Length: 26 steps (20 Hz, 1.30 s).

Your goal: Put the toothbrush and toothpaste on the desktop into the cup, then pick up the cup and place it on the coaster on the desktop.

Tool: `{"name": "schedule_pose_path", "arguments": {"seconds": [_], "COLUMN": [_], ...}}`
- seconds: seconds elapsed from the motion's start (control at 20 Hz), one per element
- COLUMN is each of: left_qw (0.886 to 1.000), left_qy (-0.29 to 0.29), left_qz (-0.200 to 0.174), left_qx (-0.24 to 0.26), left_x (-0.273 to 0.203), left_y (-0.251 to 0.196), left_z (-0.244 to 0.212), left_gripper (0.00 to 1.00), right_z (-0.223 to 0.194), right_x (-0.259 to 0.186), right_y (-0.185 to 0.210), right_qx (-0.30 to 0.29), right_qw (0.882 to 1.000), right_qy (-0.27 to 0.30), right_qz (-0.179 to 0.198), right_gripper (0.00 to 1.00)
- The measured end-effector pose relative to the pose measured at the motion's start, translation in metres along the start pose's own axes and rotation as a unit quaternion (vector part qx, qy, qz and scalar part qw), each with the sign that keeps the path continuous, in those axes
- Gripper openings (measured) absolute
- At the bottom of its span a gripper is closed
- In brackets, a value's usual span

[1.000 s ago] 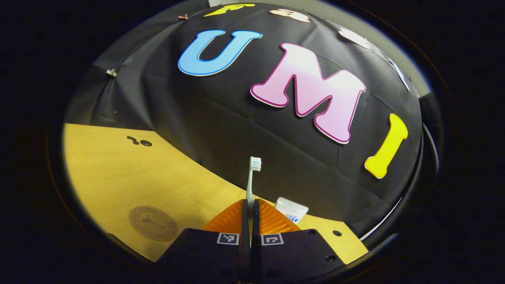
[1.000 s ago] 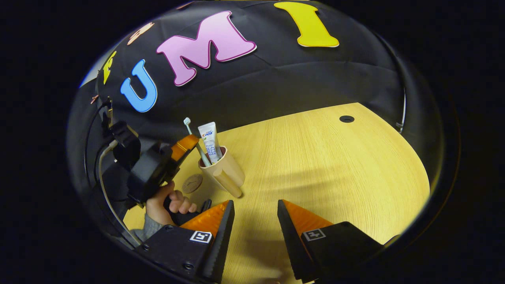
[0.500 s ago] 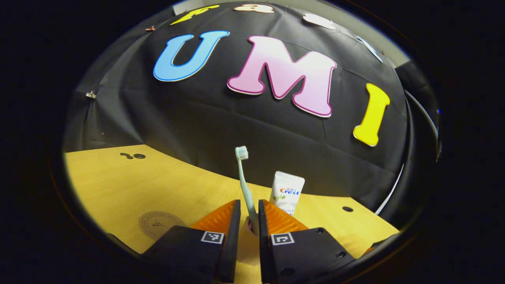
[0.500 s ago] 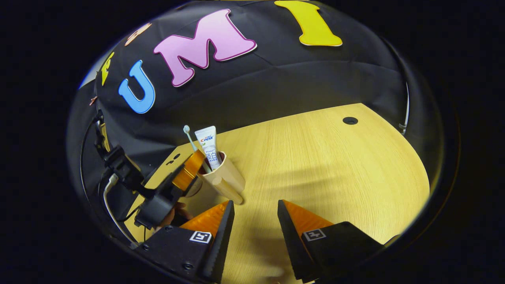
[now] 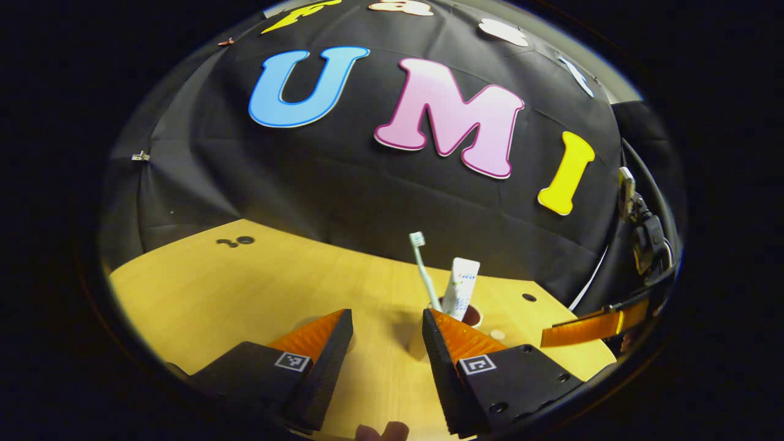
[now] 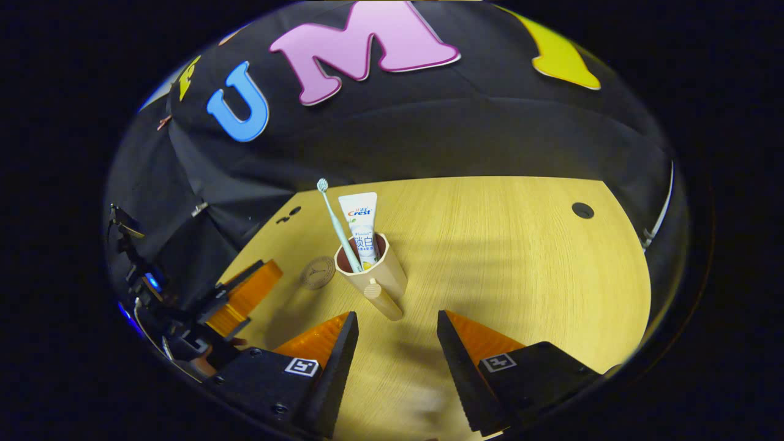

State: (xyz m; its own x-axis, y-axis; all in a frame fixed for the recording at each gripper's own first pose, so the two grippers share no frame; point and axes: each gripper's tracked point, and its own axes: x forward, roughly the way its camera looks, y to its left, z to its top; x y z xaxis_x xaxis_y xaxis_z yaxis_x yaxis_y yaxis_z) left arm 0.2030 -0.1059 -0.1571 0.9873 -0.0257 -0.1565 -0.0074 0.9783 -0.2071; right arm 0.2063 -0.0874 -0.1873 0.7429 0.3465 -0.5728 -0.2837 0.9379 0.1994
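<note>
Toothbrush (image 6: 335, 214) and toothpaste (image 6: 361, 223) both stood in the cup (image 6: 375, 274), which sat on the desktop (image 6: 520, 269) just beside the coaster (image 6: 317, 272), not on it. My left gripper (image 5: 384, 343) and right gripper (image 6: 392, 343) were wide apart, holding nothing; the cup move was left.

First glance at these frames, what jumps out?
The beige cup in the middle of the wooden desktop, with the toothbrush and toothpaste standing in it. Just to its left in the right gripper view lies the round coaster, bare. Both hand-held grippers are open: the right one points at the cup's handle side, and the left one faces the cup from close by.
</note>
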Motion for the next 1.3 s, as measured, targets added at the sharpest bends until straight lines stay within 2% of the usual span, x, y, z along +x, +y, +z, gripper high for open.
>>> {"name": "schedule_pose_path", "arguments": {"seconds": [0.15, 0.3, 0.35, 0.6, 0.65, 0.7, 0.8, 0.9, 0.95, 1.0, 1.1, 1.15, 1.2, 1.3], "left_qw": [0.997, 0.993, 0.992, 0.991, 0.991, 0.991, 0.991, 0.991, 0.99, 0.99, 0.99, 0.99, 0.99, 0.99], "left_qy": [0.017, 0.026, 0.029, 0.039, 0.041, 0.043, 0.043, 0.043, 0.043, 0.045, 0.045, 0.047, 0.046, 0.045], "left_qz": [0.051, 0.076, 0.08, 0.098, 0.1, 0.104, 0.108, 0.11, 0.111, 0.113, 0.117, 0.118, 0.12, 0.121], "left_qx": [0.047, 0.085, 0.09, 0.081, 0.076, 0.072, 0.069, 0.069, 0.07, 0.07, 0.067, 0.063, 0.06, 0.055], "left_x": [-0.041, -0.078, -0.086, -0.11, -0.112, -0.113, -0.114, -0.114, -0.114, -0.115, -0.113, -0.113, -0.112, -0.11], "left_y": [0.048, 0.077, 0.082, 0.098, 0.099, 0.101, 0.103, 0.105, 0.108, 0.11, 0.115, 0.117, 0.12, 0.123], "left_z": [0.005, 0.008, 0.006, -0.005, -0.008, -0.01, -0.011, -0.012, -0.013, -0.013, -0.012, -0.011, -0.011, -0.01], "left_gripper": [0.74, 0.74, 0.74, 0.74, 0.74, 0.74, 0.74, 0.74, 0.74, 0.73, 0.74, 0.74, 0.74, 0.74], "right_z": [-0.001, -0.01, -0.012, -0.007, -0.007, -0.007, -0.006, -0.011, -0.015, -0.014, -0.013, -0.014, -0.013, -0.011], "right_x": [0.019, 0.044, 0.052, 0.083, 0.088, 0.093, 0.101, 0.104, 0.104, 0.104, 0.105, 0.104, 0.103, 0.103], "right_y": [0.007, 0.028, 0.028, 0.027, 0.024, 0.02, 0.019, 0.028, 0.028, 0.028, 0.026, 0.026, 0.027, 0.029], "right_qx": [-0.069, -0.089, -0.095, -0.129, -0.133, -0.136, -0.13, -0.128, -0.136, -0.141, -0.16, -0.165, -0.17, -0.159], "right_qw": [0.996, 0.991, 0.989, 0.981, 0.979, 0.977, 0.976, 0.973, 0.971, 0.97, 0.968, 0.967, 0.967, 0.971], "right_qy": [0.049, 0.095, 0.11, 0.146, 0.156, 0.164, 0.172, 0.191, 0.198, 0.197, 0.192, 0.193, 0.189, 0.179], "right_qz": [-0.007, 0.017, 0.012, -0.011, -0.019, -0.029, -0.038, -0.017, -0.019, -0.021, -0.026, -0.03, -0.029, -0.022], "right_gripper": [0.81, 0.81, 0.81, 0.81, 0.71, 0.81, 0.78, 0.66, 0.46, 0.31, 0.25, 0.15, 0.13, 0.16]}}
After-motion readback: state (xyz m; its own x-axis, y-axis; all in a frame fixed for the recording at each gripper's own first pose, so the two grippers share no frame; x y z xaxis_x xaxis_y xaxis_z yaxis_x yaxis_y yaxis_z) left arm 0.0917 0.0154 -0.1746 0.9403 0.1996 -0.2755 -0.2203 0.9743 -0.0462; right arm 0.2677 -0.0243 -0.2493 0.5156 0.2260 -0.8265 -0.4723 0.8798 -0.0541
